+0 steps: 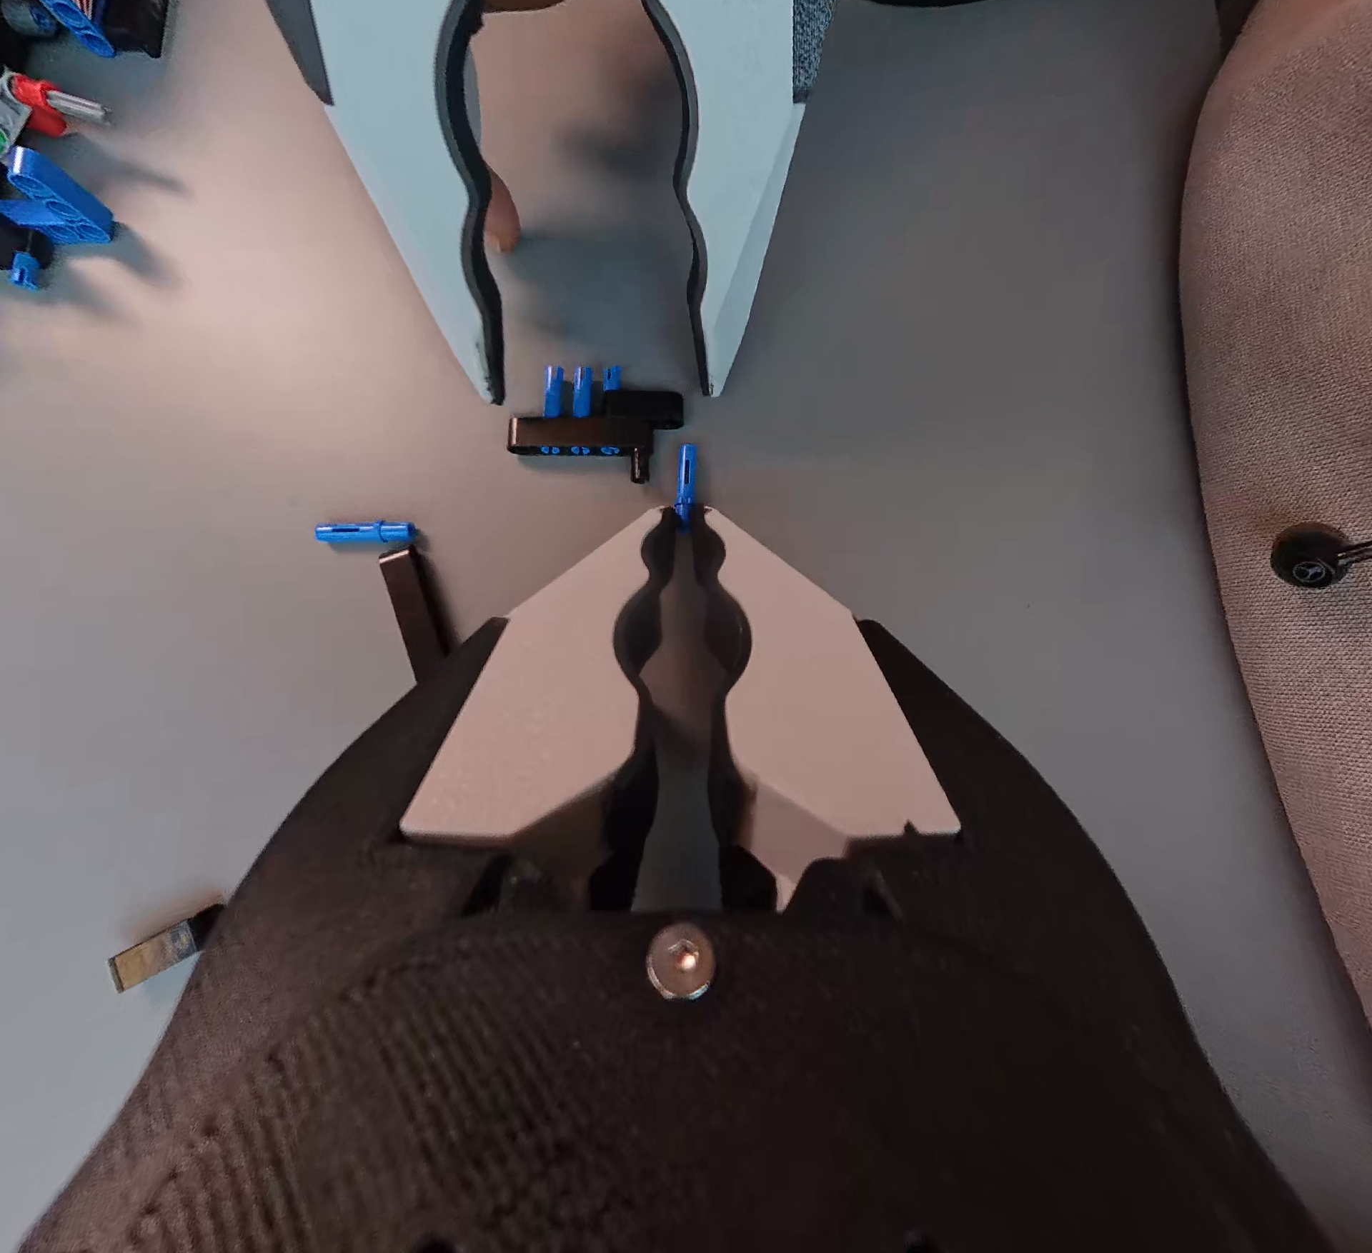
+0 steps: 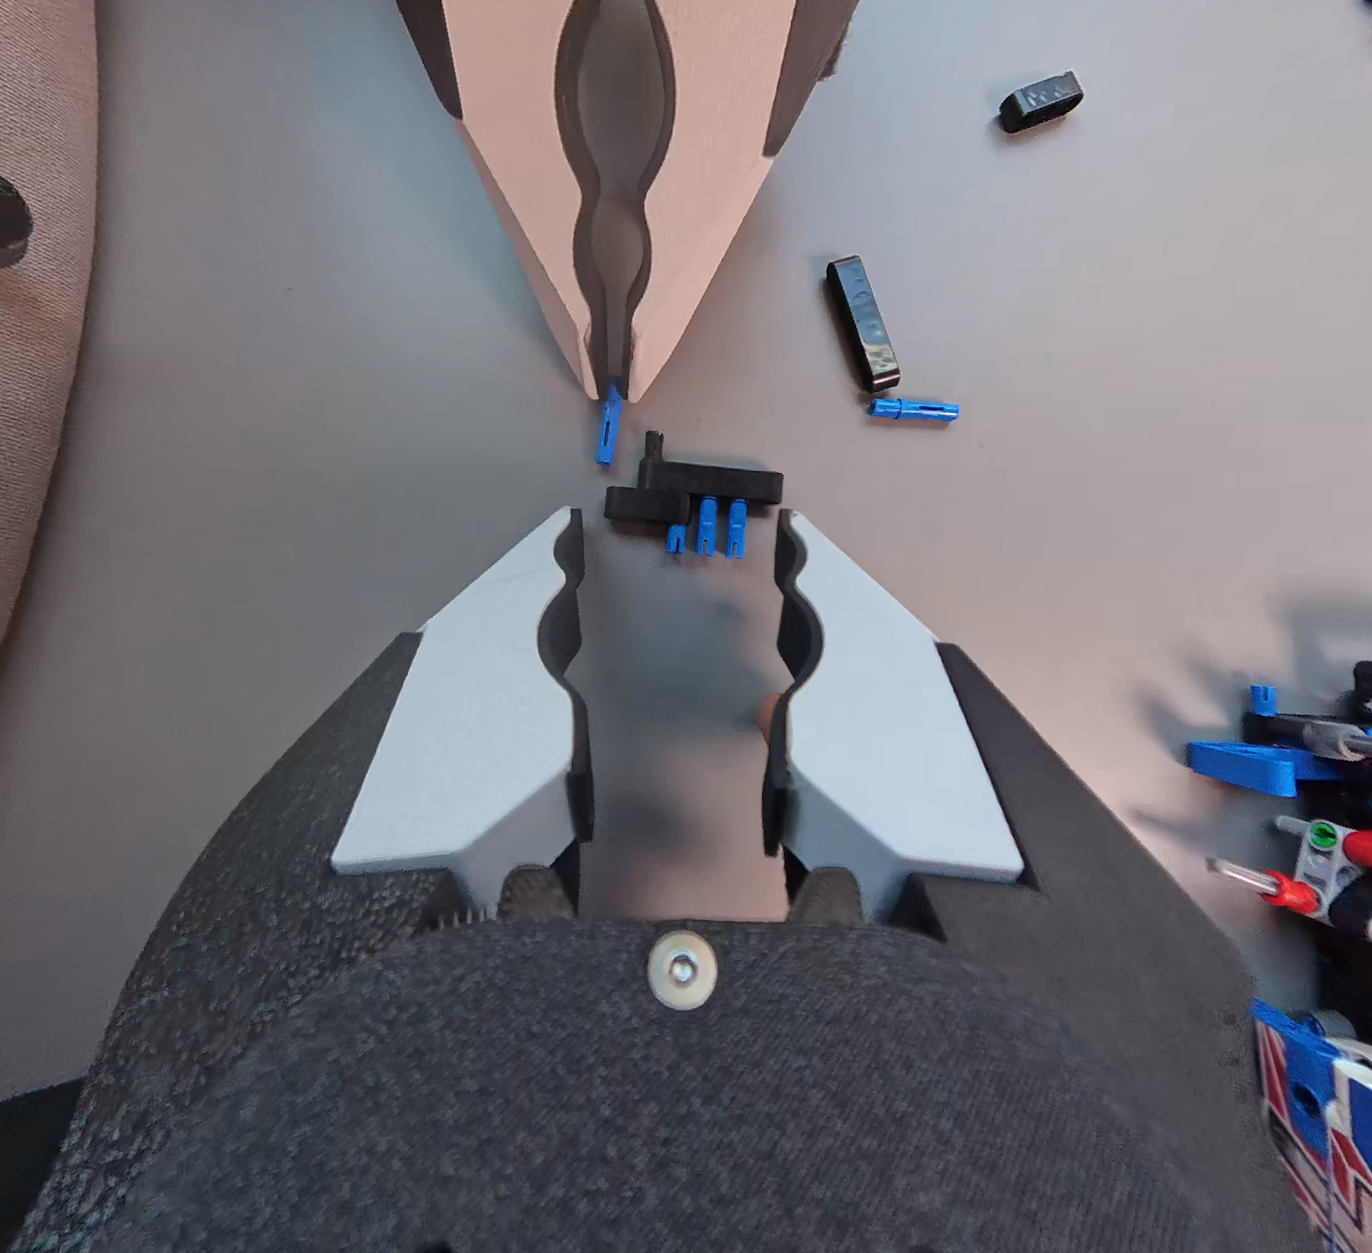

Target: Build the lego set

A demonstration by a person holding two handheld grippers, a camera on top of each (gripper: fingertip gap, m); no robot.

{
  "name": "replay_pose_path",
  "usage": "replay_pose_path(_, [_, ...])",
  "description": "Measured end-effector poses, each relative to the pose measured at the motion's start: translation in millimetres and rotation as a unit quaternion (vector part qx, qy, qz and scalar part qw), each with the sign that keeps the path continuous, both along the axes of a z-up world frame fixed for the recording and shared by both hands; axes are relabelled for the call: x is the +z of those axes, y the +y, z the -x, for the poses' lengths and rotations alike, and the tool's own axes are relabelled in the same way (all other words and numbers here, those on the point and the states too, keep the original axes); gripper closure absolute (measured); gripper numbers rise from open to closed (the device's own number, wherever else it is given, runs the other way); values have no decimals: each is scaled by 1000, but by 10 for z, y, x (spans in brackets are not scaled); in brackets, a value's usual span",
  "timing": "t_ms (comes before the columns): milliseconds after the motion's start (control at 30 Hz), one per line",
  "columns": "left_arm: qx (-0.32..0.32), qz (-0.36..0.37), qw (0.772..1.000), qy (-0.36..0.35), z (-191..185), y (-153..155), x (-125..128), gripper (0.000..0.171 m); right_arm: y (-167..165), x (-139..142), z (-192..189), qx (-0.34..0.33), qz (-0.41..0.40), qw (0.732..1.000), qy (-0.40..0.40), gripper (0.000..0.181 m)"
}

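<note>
Between the two grippers, on a grey tabletop [image 1: 965,327], lies a small black Technic assembly [image 1: 594,434]: two black beams stacked and offset, with three blue pins [image 1: 583,392] standing out of one long side and a short black axle stub at one end. The left gripper [image 1: 684,512], with pinkish-tan fingers [image 1: 564,668], is pinched nearly shut on a single blue pin [image 1: 686,475], gripping only the pin's tail so most of it sticks out past the tips; in the left wrist view the pin points toward 12 o'clock, just beside the assembly's axle end but not touching it. The right gripper [image 2: 679,523], with pale blue-grey fingers [image 2: 482,713], is wide open and holds nothing; in the right wrist view its tips sit either side of the assembly's pin side, at about 6 o'clock from the assembly, with the three pins pointing back into the gap. From that view, the left gripper comes in from 12 o'clock and its held pin hangs at about 10 o'clock from the assembly. A loose blue pin [image 2: 913,410] lies flat at 2 o'clock from the assembly, with a black beam [image 2: 863,325] right above it and a shorter black beam [image 2: 1041,101] farther out toward 1 o'clock. A partly built blue, red and grey model [image 2: 1307,809] sits at the 4 o'clock edge. Tan upholstery [image 1: 1277,401] borders the table.
</note>
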State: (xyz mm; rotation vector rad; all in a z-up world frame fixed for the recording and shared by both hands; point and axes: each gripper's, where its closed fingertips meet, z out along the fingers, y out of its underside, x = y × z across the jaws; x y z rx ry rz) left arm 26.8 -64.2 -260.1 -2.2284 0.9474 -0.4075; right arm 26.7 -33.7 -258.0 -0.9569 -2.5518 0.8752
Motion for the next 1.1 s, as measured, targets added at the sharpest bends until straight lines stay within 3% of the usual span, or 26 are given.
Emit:
replay_pose_path(200, [10,6,1000,4,-12,34,-6,169,-1,-31,49,33,-3,999,-29,120])
replay_pose_path(300, [15,8,1000,5,-14,37,-6,169,-31,-40,107,43,-11,998,-33,133])
replay_pose_path(700, [32,-9,999,-7,6,70,80,169,-70,-37,102,37,-1,999,-22,134])
replay_pose_path(800, [24,-7,1000,18,21,53,17,169,-80,-36,106,33,2,999,-19,134])
replay_pose_path(1100, [13,-34,999,7,-79,84,6,169,-95,-34,86,13,4,1000,-15,138])
